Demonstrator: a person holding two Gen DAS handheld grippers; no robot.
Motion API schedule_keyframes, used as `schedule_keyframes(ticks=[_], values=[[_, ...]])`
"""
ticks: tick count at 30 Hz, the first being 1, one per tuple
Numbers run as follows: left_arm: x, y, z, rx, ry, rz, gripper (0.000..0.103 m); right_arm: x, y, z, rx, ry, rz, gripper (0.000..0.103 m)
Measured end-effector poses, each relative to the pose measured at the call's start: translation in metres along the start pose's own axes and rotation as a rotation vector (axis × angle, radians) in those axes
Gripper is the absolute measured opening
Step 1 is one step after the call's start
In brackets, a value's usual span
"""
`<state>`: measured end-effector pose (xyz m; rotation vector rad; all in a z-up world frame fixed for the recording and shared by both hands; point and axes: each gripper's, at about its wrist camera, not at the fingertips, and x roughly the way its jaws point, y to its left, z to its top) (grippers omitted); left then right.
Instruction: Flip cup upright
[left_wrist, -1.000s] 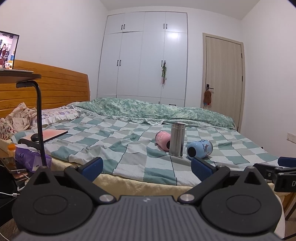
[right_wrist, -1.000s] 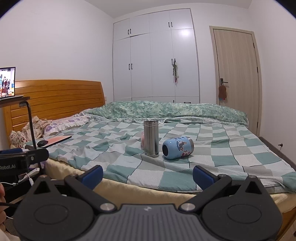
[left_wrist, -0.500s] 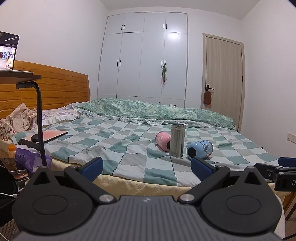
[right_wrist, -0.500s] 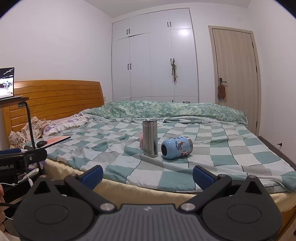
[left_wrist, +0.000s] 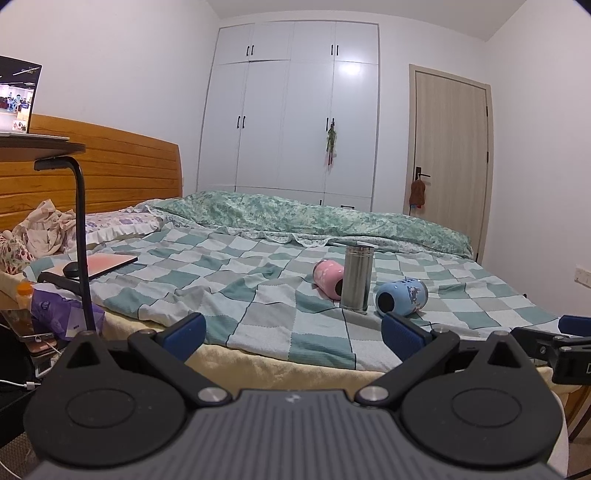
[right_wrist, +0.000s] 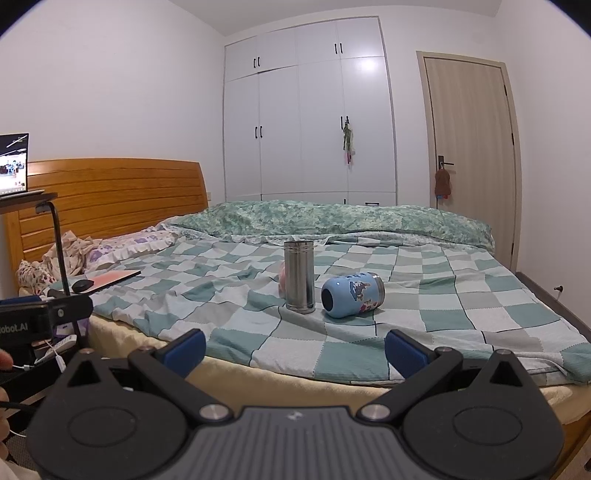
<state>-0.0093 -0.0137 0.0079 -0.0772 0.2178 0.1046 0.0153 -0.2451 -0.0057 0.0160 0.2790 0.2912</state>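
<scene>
A blue printed cup (left_wrist: 402, 297) (right_wrist: 352, 294) lies on its side on the checked blanket, mouth toward me. A pink cup (left_wrist: 328, 279) also lies on its side; in the right wrist view only its edge (right_wrist: 282, 277) shows behind the steel cup. A steel cup (left_wrist: 357, 278) (right_wrist: 299, 275) stands upright between them. My left gripper (left_wrist: 293, 336) is open and empty, short of the bed's near edge. My right gripper (right_wrist: 294, 349) is open and empty, also short of the bed.
A laptop and mouse (left_wrist: 99, 265) lie on the bed at the left. A side table with a black bent leg (left_wrist: 82, 236) stands at the left with clutter below. A wardrobe (left_wrist: 291, 122) and a door (left_wrist: 448, 162) stand behind the bed.
Both views have shifted slightly; the cups sit a little lower and more to the left in the right wrist view. Both grippers stay open. No cup has moved.
</scene>
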Motion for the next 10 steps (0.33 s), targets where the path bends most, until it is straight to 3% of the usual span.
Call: schedule_keyframes(ticks=[10], values=[[0.0027,-0.0021,0.0004,0.011,0.010,0.002,0.103,-0.0001,0.0022,0.0001,0.002,0.002,0.000,0.103]])
